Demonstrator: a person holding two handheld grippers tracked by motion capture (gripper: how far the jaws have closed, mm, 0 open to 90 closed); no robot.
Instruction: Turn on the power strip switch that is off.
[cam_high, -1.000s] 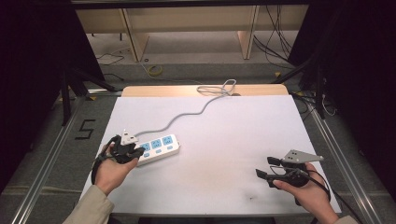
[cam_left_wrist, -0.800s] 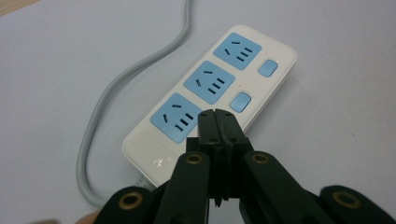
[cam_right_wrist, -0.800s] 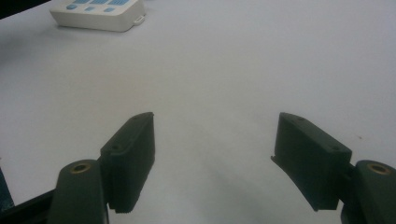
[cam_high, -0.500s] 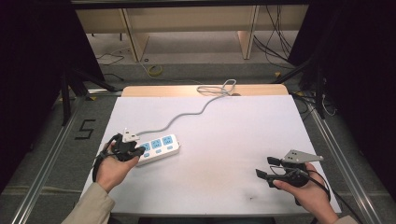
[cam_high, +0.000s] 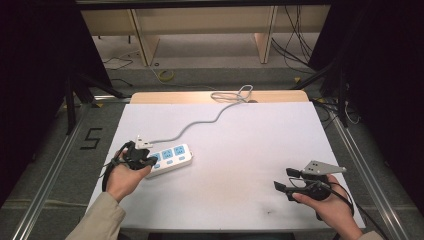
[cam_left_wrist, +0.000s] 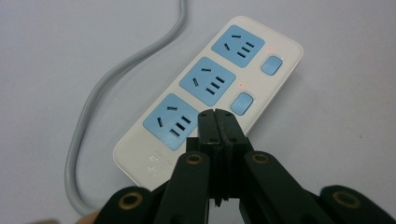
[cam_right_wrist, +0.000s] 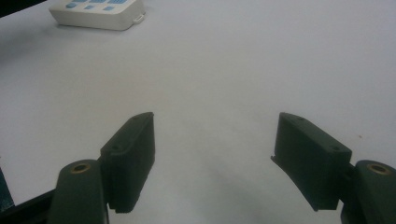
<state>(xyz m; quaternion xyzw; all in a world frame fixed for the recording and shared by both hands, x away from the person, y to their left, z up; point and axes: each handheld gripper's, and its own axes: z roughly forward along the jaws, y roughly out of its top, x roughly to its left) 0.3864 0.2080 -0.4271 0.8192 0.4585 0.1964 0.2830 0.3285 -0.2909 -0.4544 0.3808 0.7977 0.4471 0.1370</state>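
**Left jaws pressed together over the power strip; right jaws spread above bare table**

We find the left gripper (cam_left_wrist: 217, 116) with its two black jaws pressed flat against each other, nothing between them. Their joined tips sit over the near end of the white power strip (cam_left_wrist: 205, 93), beside the nearest blue socket (cam_left_wrist: 171, 120) and at the spot where the nearest switch of the row would lie. We cannot tell whether the tips touch the casing or hang just above it. Two further blue rocker switches (cam_left_wrist: 242, 103) are visible along the strip's edge, each with a small red light (cam_left_wrist: 240, 85) next to it.

In the high view the left gripper (cam_high: 142, 159) sits at the left end of the power strip (cam_high: 170, 159), held in the person's left hand (cam_high: 123, 177). The strip lies flat on the white table (cam_high: 235, 145), toward its left and near side, angled slightly. Its grey cable (cam_high: 200, 125) runs away across the surface in a curve and ends in a loop at the table's far edge.

We find the right gripper (cam_right_wrist: 215, 158) with its jaws standing wide apart and holding nothing, bare white surface under them. In the high view the right gripper (cam_high: 286, 180) rests in the person's right hand (cam_high: 327, 202) at the near right corner of the table, well apart from the power strip.
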